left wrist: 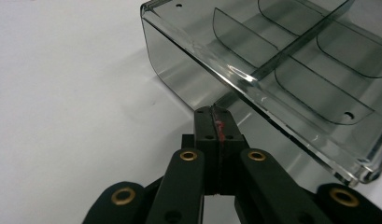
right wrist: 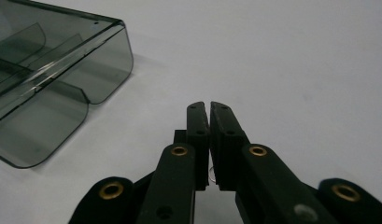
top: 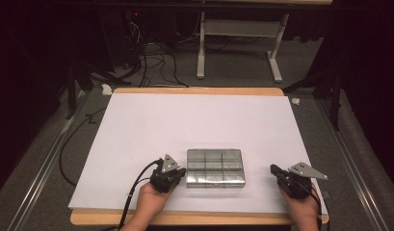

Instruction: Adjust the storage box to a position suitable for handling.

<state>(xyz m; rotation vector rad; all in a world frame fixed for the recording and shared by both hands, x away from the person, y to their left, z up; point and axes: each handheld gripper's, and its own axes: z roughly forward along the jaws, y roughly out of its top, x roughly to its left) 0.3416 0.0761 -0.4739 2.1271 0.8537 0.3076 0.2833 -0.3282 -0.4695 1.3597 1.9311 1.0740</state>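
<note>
Both grippers, left [top: 177,173] and right [top: 275,170], are closed on nothing, flanking the smoky clear plastic compartment box [top: 215,167] on the white table [top: 194,120] (lid apparently down), so opening it likely needs a jaw at its front edge.

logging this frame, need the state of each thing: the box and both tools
clear compartment box: lid closed, lying flat on the white sheet, compartments look empty
left tool: shut, nothing between its jaws, tip right at the box's near edge; contact cannot be told
right tool: shut with nothing held, resting apart from the box, off its right end
</note>
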